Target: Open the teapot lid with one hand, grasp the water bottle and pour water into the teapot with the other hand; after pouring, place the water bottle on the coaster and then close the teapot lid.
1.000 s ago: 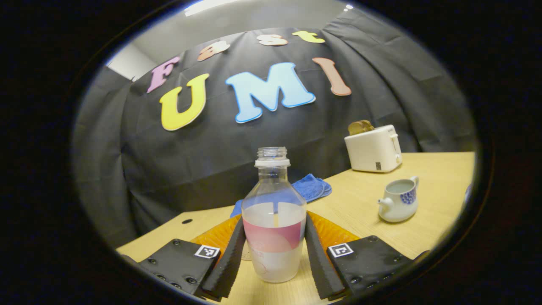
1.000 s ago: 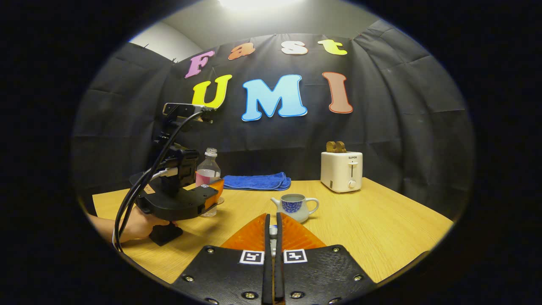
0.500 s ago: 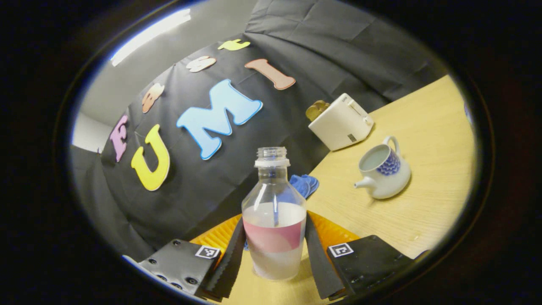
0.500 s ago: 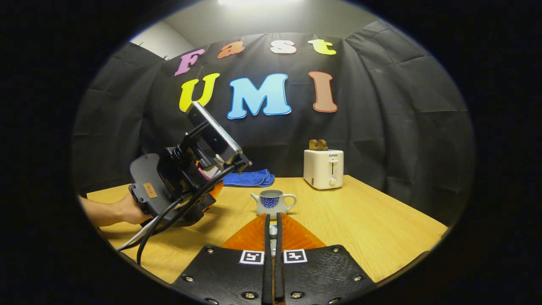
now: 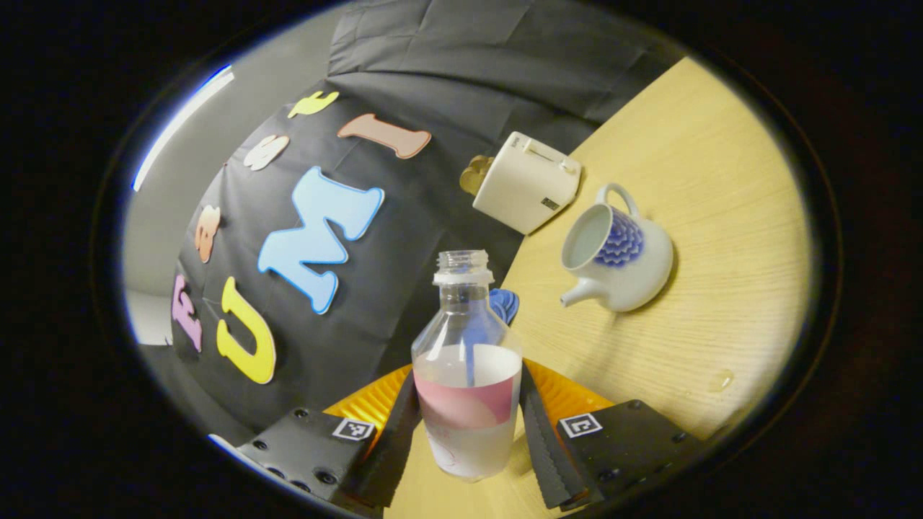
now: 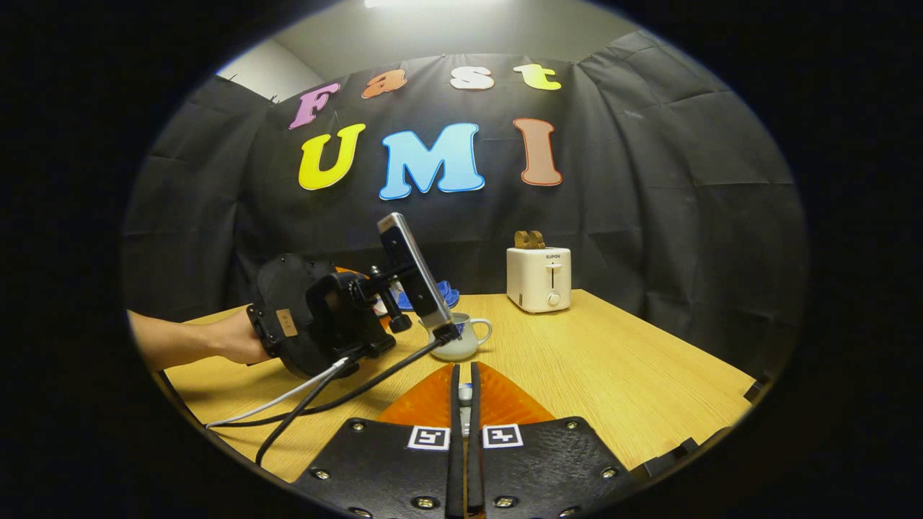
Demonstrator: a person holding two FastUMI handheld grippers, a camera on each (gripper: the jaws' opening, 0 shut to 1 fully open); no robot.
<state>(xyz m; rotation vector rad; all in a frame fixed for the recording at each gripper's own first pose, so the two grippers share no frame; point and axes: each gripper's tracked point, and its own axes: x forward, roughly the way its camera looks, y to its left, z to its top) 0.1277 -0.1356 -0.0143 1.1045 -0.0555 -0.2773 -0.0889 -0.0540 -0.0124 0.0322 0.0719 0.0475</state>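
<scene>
Water bottle [image 5: 467, 375] first: your left gripper [image 5: 467, 425] pinches its labelled lower body, both fingers pressed on its sides, the uncapped neck pointing straight ahead along the fingers. Up and to the right of that neck in the left gripper view lies the teapot [image 5: 616, 256], lidless, its open mouth tipped toward you, spout facing the bottle side and handle away. Bottle mouth and teapot mouth are near but apart, so the pour turns on swinging the neck rightward over that opening and tilting the long axis further down. Beyond the teapot stands the toaster [image 5: 525, 182] on the wooden table [image 5: 721, 216]. In the right gripper view your left hand [image 6: 231, 339] carries its rig close beside the teapot [image 6: 465, 339]. Your right gripper [image 6: 465, 393] is pressed nearly together on something small and pale, probably the lid knob, though it's too hidden to be sure.
</scene>
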